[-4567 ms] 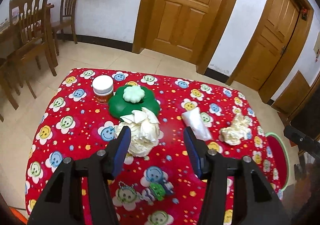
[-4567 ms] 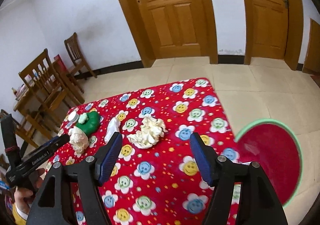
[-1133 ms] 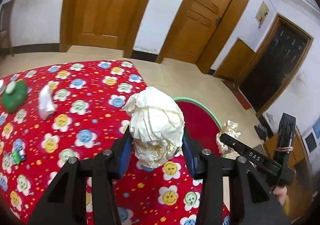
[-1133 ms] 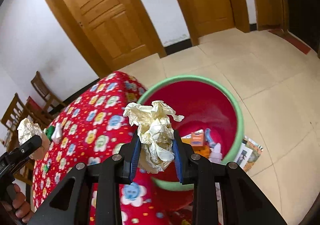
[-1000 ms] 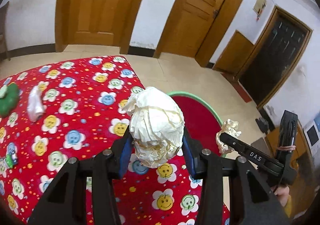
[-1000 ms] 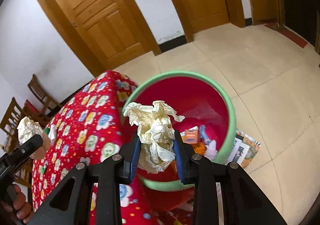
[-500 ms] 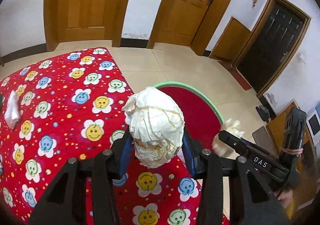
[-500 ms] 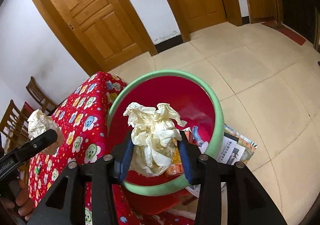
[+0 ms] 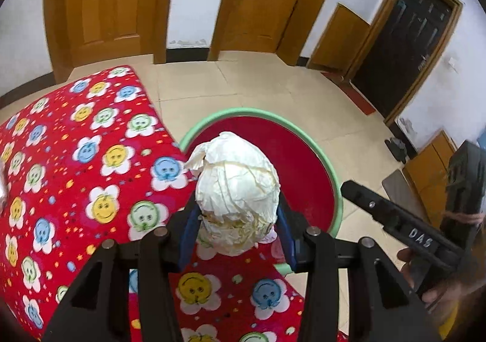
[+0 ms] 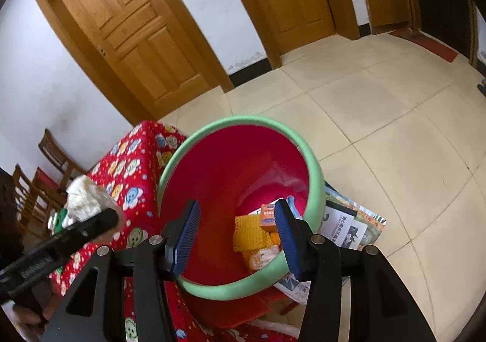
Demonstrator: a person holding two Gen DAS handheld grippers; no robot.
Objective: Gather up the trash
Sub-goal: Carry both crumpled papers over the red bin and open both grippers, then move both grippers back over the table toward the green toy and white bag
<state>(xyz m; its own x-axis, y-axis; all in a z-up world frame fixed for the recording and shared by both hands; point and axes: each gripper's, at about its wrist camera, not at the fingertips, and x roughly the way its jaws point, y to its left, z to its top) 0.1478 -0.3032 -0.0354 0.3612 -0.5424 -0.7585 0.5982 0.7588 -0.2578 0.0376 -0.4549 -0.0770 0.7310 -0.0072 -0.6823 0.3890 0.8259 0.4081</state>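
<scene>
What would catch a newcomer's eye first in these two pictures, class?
The crumpled paper ball clamped in the left gripper, poised at the table's edge before the bin. Then the red bin with its green rim on the floor beside the smiley-flower tablecloth, beneath the right gripper, whose jaws stand empty.

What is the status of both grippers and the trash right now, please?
Right gripper just opened, empty, over the red bin. Left gripper shut on a crumpled paper ball, near the bin's rim. Nothing in the way.

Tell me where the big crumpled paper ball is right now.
Left wrist view, centre: the paper ball is clamped in the left tongs, over the near rim of the red bin.
</scene>
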